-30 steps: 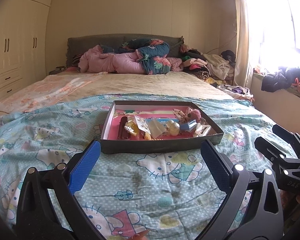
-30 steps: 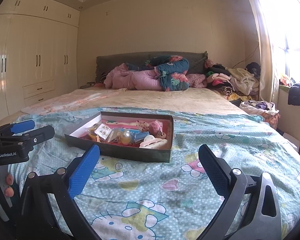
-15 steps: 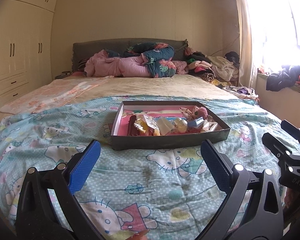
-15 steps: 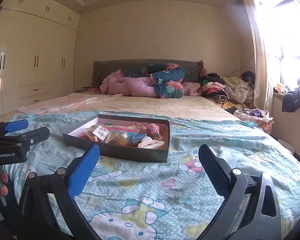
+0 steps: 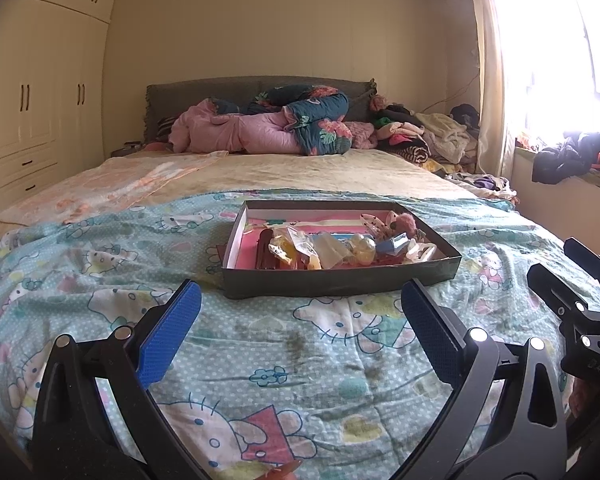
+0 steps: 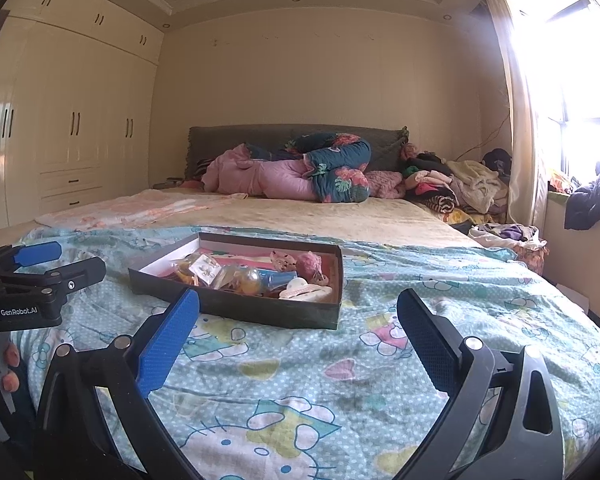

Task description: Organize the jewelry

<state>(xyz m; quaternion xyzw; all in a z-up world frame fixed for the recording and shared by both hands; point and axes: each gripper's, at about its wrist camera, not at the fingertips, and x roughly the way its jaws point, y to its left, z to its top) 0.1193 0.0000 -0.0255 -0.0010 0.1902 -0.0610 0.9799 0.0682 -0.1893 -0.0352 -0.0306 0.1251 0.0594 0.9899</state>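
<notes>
shallow dark tray (image 5: 340, 280) sitting flat on the cartoon-cat blanket (image 5: 260, 352), roughly mid-bed, loaded with jumbled jewelry bits (image 5: 332, 246): small clear packets, a yellowish ball, something blue, a fuzzy pink piece (image 5: 406, 222) toward the far right corner. pink lining showing at the tray's left end. left claw (image 5: 300, 320) hovering above the blanket just short of the tray's near wall, blue pads (image 5: 168, 332) spread wide, nothing between them. right claw (image 6: 298, 320) same deal, spread wide and empty, tray (image 6: 260, 312) sitting ahead and a bit left of it. each claw visible at the edge of the other's view. pink and floral bedding (image 5: 284, 128) bunched up by the headboard, clothes pile (image 5: 424, 136) off to the right near the window.
</notes>
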